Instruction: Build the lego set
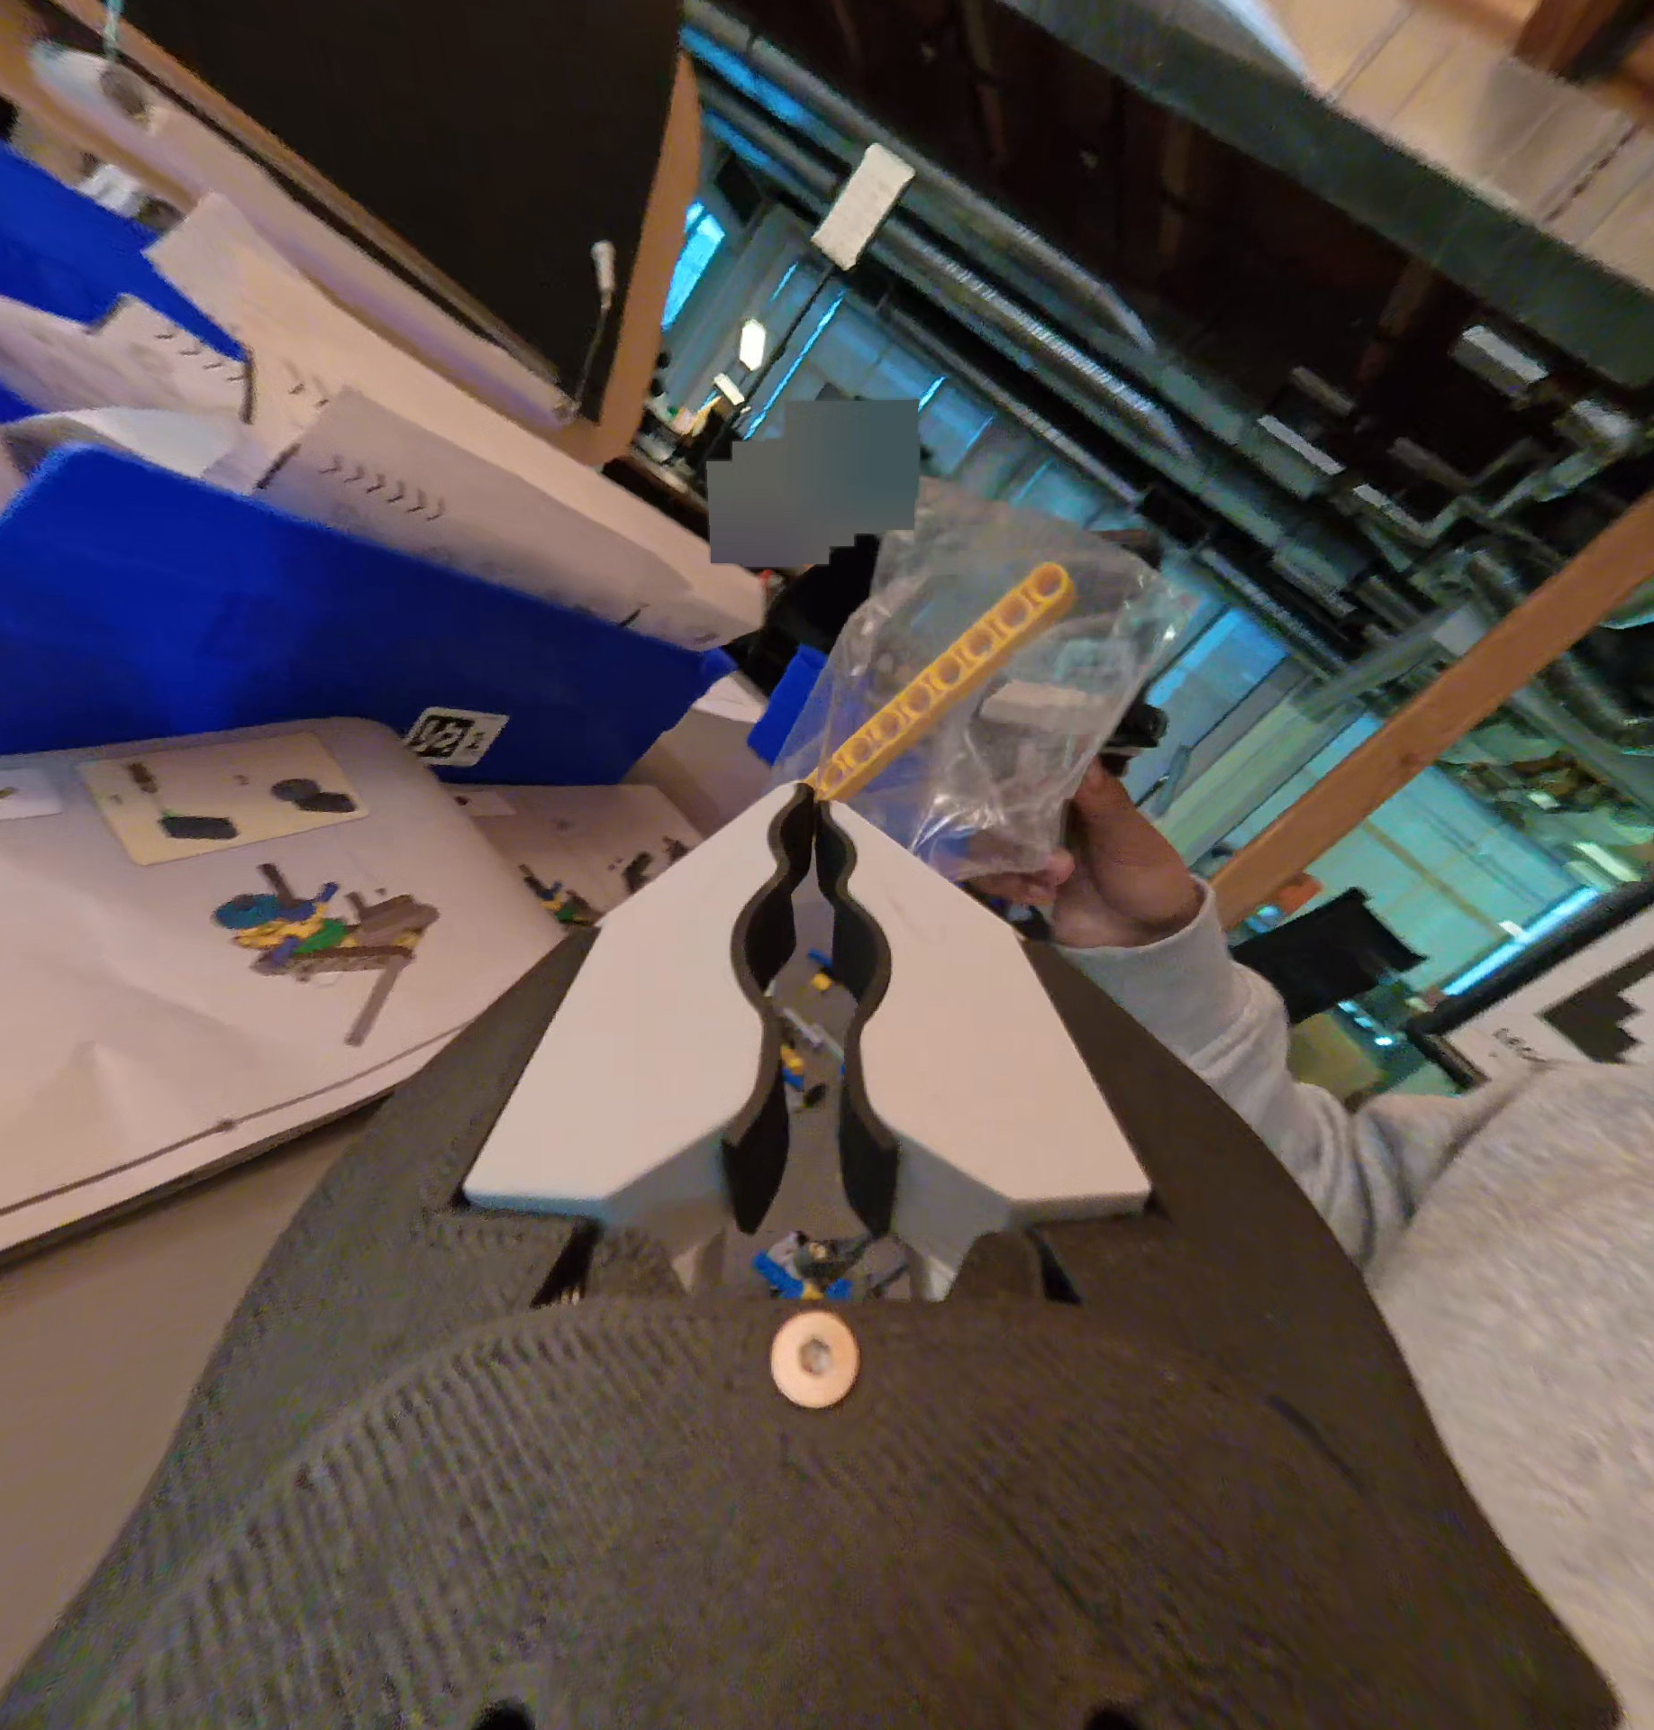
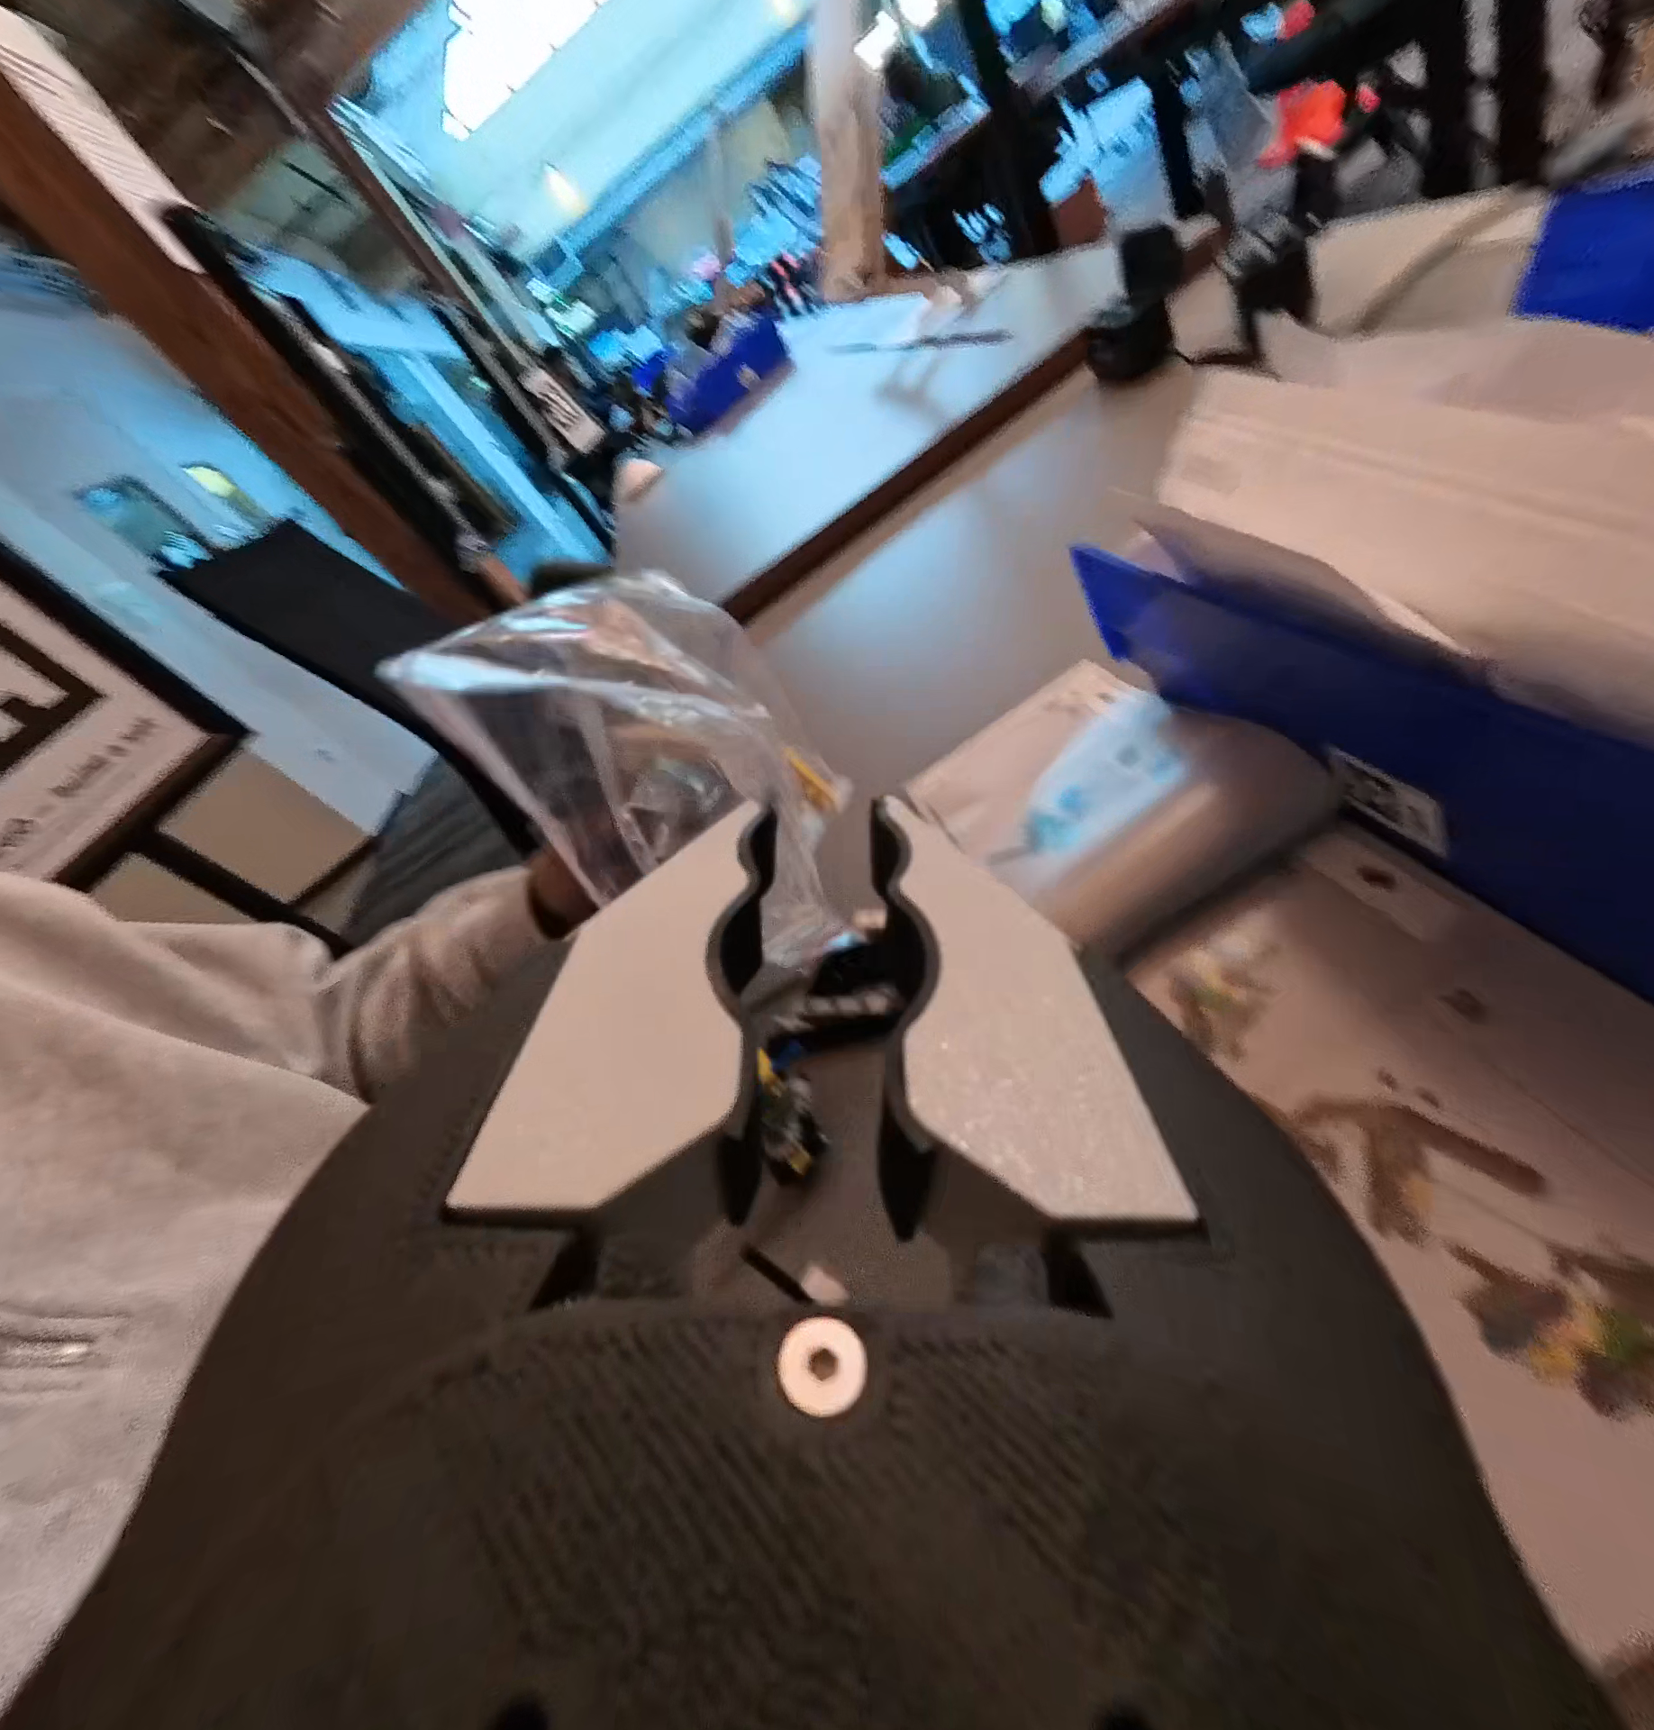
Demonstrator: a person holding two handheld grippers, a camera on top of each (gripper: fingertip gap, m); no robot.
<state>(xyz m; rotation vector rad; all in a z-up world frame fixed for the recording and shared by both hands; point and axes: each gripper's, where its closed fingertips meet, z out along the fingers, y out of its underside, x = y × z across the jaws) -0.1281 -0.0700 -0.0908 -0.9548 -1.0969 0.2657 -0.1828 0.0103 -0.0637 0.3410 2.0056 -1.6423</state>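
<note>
My left gripper (image 1: 814, 796) is shut at the tips on a corner of a clear plastic bag (image 1: 1001, 749) and holds it up in the air. A long yellow holed beam (image 1: 945, 674) and some grey pieces lie inside the bag. My right gripper (image 2: 825, 814) is open, and the bag (image 2: 617, 711) hangs just left of it, with its lower part trailing down between the fingers. Small blue, yellow and dark Lego pieces (image 1: 809, 1259) lie on the table below, also seen blurred in the right wrist view (image 2: 786, 1114).
An open instruction booklet (image 1: 196, 936) lies on the table, also in the right wrist view (image 2: 1366, 1123). Blue bins (image 1: 290, 637) (image 2: 1460, 749) holding white boxes stand behind it. A hand in a grey sleeve (image 1: 1123, 861) is beside the bag. There is about 11 cm between the tips of the two grippers.
</note>
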